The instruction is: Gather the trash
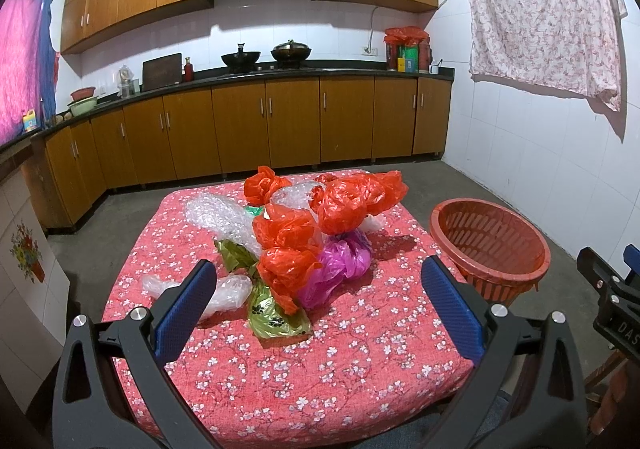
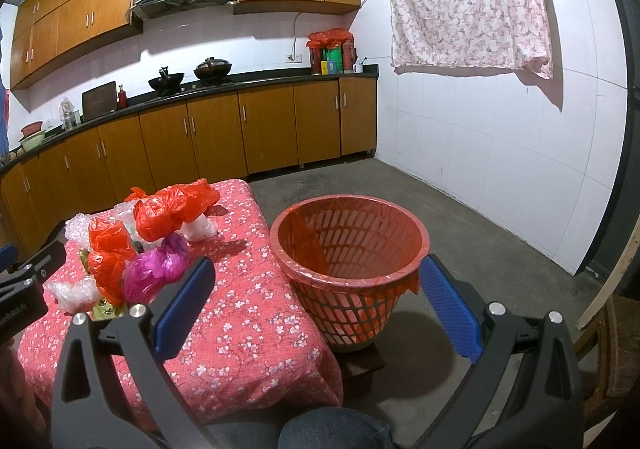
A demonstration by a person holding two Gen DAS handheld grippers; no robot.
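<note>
You held the left gripper (image 1: 316, 297) spread wide and empty above the near edge of the table (image 1: 360, 369), aimed at the heap of bags. The right gripper (image 2: 316, 297) was also spread and empty, pointing at the basket (image 2: 348, 205), which stood off the table's right edge on a low block and looked empty apart from its red liner. The trash lay in one pile about the middle of the table: knotted red bags (image 1: 344, 205), a purple bag (image 1: 340, 261), bubble wrap (image 1: 216, 213), a green bag (image 1: 276, 317) nearest you. Judged light, soft and slippery; film would likely crush and slide. Best hold seemed the knotted or bunched neck, not the smooth belly.
</note>
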